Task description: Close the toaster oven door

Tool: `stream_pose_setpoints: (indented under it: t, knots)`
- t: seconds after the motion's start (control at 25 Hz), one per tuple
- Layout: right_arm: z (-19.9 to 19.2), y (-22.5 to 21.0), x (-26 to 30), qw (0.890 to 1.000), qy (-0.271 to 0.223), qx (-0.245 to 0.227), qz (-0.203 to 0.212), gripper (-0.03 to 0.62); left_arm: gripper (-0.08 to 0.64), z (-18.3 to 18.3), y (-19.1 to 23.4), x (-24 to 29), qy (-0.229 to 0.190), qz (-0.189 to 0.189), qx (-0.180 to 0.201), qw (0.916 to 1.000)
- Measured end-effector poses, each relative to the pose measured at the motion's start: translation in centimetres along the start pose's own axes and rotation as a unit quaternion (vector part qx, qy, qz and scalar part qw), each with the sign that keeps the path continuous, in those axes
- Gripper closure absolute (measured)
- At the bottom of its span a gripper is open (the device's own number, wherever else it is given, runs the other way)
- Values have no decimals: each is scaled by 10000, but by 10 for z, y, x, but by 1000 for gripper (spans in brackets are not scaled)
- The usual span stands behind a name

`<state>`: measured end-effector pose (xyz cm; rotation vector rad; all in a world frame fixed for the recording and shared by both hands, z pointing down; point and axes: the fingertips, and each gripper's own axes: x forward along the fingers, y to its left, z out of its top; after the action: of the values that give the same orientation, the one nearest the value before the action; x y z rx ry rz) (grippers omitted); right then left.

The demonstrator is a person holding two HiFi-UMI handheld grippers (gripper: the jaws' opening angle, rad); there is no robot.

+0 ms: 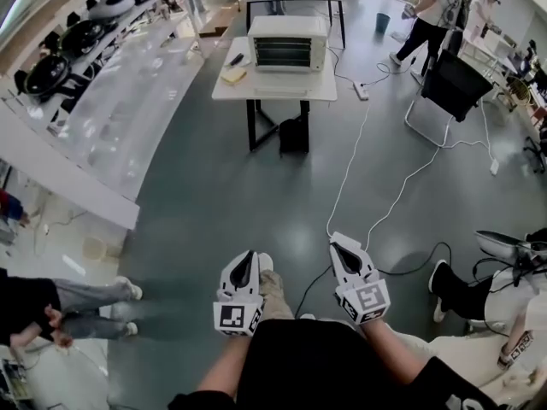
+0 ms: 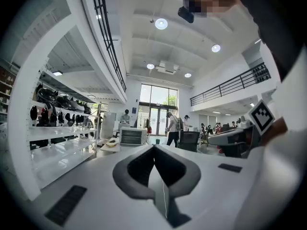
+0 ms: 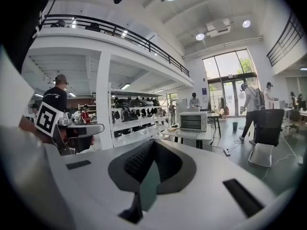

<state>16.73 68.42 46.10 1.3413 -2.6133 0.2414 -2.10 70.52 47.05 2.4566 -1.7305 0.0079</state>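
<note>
Head view: high, looking steeply down. Both gripper views: low, near level, sharing the distant toaster oven [image 1: 287, 43] on its table [image 1: 323, 89].

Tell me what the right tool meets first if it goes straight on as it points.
Free over the grey floor; then probably the white table bearing the white toaster oven, though depth is unclear.

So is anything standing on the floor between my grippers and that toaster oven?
Nothing visible does. Bare grey floor runs from the left gripper and right gripper to the white toaster oven on its white table; white cables lie just right of that path.
</note>
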Motion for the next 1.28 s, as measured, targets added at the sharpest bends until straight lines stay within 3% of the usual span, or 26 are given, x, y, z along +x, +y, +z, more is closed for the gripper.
stream_pose_setpoints:
  t: [0.16, 0.4, 0.72, 1.0, 1.28]
  knots:
    - [20, -11, 70, 9992, -7, -377, -114, 571, 541, 10, 53, 53, -25, -147, -85, 9999]
    - [58, -22, 168, 9993, 16, -348, -142, 571, 541, 34, 115, 122, -23, -496, -171, 9986]
    - [79, -27, 276, 9996, 120, -149, -222, 571, 541, 46, 194, 201, -63, -614, -274, 9977]
    - [78, -45, 338, 9979, 435, 28, -479, 571, 541, 38, 235, 244, 101, -990, -283, 9946]
    - [81, -47, 367, 9963, 549, -31, -663, 571, 541, 43, 272, 264, -28, -968, -376, 9946]
